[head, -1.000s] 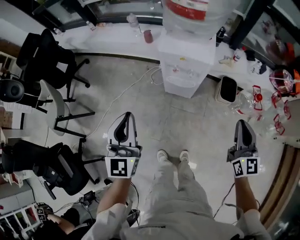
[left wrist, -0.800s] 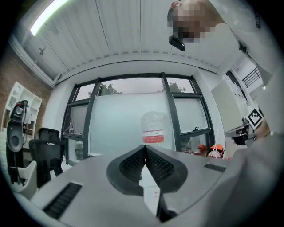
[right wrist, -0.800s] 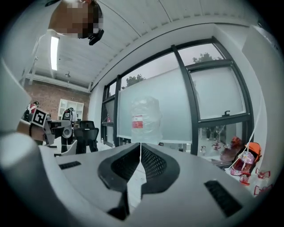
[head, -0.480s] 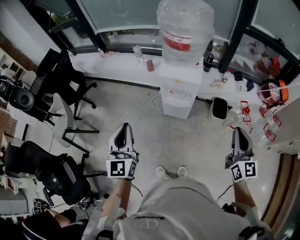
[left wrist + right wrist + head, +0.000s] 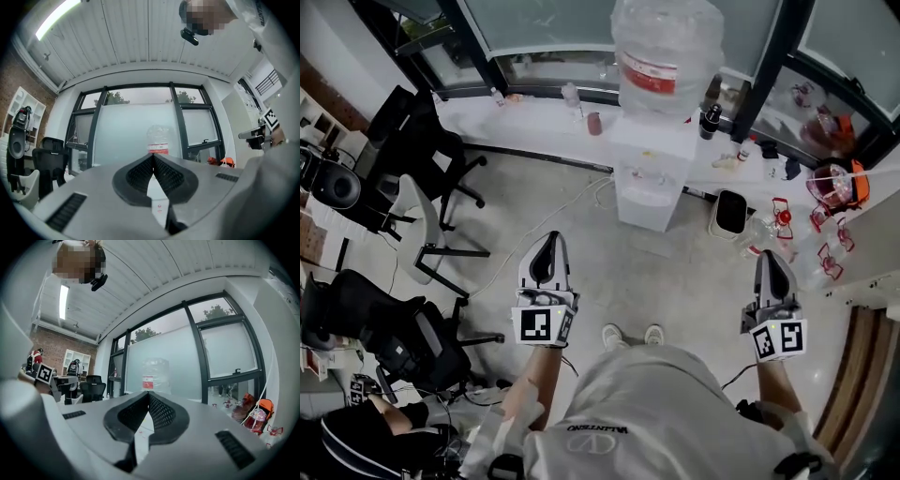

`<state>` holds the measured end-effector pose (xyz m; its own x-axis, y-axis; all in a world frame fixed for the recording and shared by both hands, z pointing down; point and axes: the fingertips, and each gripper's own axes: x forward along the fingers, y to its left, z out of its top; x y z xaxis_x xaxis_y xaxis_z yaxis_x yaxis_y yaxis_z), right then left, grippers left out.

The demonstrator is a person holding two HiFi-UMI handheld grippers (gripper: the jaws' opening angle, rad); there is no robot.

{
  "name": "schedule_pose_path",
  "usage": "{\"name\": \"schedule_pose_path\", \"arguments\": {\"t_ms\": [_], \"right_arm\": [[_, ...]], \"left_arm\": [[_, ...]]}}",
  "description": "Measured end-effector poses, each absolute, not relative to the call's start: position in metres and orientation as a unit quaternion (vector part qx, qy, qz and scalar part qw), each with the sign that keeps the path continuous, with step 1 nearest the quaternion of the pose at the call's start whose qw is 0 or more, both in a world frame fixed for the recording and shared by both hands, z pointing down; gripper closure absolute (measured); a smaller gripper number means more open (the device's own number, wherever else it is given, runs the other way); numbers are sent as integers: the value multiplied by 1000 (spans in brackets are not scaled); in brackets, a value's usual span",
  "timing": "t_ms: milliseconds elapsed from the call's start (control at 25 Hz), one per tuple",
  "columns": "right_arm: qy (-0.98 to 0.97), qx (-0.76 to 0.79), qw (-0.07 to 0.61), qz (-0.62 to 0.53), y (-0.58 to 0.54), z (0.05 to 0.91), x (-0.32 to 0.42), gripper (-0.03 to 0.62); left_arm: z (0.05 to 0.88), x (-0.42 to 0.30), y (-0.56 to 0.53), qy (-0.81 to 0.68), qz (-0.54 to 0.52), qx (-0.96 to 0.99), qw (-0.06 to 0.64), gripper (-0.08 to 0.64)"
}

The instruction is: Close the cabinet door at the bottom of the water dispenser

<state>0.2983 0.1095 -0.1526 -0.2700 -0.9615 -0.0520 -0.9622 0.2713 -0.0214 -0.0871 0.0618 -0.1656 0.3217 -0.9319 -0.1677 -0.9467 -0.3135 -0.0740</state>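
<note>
Both the left gripper (image 5: 548,240) and the right gripper (image 5: 769,259) are held out level, jaws pressed together with nothing between them. The water dispenser (image 5: 650,167) stands well ahead of them against the window ledge. Its bottom cabinet door (image 5: 639,214) faces the person and looks flush with the body.

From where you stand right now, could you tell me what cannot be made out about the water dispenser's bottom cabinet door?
- Head view: the cabinet door on the water dispenser is too small and seen too steeply to tell whether it is open or closed.
- Left gripper view: the shut left gripper covers the dispenser's body, so only the bottle shows.
- Right gripper view: the shut right gripper hides it likewise.
</note>
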Motion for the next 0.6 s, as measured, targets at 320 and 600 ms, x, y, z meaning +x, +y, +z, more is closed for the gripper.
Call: {"name": "schedule_pose_path", "arguments": {"t_ms": [320, 600], "right_arm": [[792, -610, 29, 0, 111, -152, 299, 577], [788, -614, 46, -6, 109, -155, 299, 577]], "left_arm": [[-164, -85, 64, 578, 48, -811, 78, 552], [-167, -83, 61, 574, 50, -813, 85, 552]]}}
